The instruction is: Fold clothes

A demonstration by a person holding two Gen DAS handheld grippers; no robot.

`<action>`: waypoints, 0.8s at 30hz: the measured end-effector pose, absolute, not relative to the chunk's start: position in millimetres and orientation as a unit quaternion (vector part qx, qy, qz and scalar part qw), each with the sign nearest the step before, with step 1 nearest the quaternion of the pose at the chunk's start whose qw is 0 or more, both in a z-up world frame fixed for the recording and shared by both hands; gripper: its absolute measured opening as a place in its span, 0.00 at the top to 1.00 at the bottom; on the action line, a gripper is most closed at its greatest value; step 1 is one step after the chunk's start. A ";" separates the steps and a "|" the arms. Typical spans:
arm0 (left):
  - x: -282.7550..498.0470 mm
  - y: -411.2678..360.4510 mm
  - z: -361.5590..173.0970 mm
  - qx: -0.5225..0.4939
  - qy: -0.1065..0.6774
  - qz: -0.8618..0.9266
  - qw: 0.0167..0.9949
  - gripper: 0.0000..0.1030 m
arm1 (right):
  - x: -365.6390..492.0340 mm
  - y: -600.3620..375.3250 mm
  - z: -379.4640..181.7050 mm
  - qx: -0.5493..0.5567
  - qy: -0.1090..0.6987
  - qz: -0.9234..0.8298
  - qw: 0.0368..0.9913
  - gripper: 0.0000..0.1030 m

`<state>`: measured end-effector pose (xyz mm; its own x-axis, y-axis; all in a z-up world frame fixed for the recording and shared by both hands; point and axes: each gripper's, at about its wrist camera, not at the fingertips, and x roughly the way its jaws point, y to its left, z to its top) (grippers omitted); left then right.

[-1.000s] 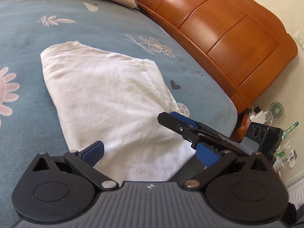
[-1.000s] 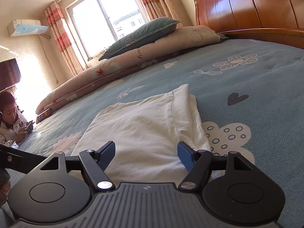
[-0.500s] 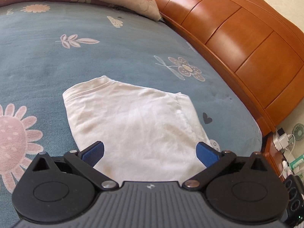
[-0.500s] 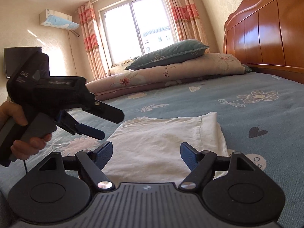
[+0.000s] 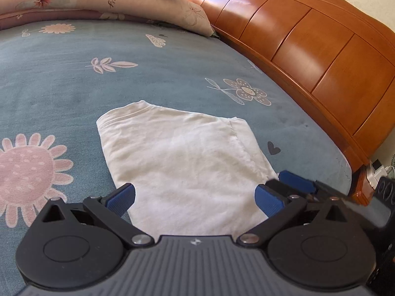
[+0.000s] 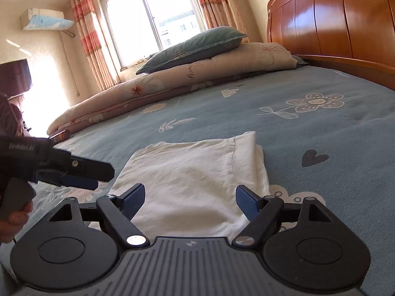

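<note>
A white folded garment (image 5: pixel 187 157) lies flat on the blue flowered bedspread (image 5: pixel 74 79); it also shows in the right wrist view (image 6: pixel 197 175). My left gripper (image 5: pixel 195 197) is open and empty, hovering over the garment's near edge. My right gripper (image 6: pixel 190 202) is open and empty over the same near edge, a little to the right. The right gripper's blue fingers (image 5: pixel 296 185) show at the right in the left wrist view. The left gripper (image 6: pixel 81 172), held in a hand, shows at the left in the right wrist view.
An orange wooden headboard (image 5: pixel 308 49) runs along the bed's right side. A rolled quilt (image 6: pixel 172 81) with a teal pillow (image 6: pixel 195 46) lies at the far end below a window (image 6: pixel 153 17). A nightstand with chargers (image 5: pixel 375 170) stands off the bed's corner.
Both grippers have lifted and drawn back from the garment, staying open. The left view has tilted up toward the quilt; the right gripper reappears at its right edge.
</note>
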<state>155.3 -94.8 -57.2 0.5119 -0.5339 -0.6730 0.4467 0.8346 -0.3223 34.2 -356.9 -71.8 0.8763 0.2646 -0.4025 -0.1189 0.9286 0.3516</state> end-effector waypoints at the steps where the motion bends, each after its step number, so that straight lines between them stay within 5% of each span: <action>1: 149.8 -94.5 -55.3 -0.048 0.400 -0.282 0.871 0.01 | 41.8 -363.1 -66.7 0.172 0.228 0.099 0.953 0.18; 24: 110.4 -92.5 -57.3 0.039 0.375 -0.312 0.872 0.01 | 175.0 -356.5 -71.7 0.099 0.334 0.100 0.932 0.18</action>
<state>110.4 -92.5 -57.3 0.5240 -0.5145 -0.6788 0.5727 0.8027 -0.1663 175.0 -356.5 -71.7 0.7570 0.2527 -0.6026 -0.1211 0.9605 0.2507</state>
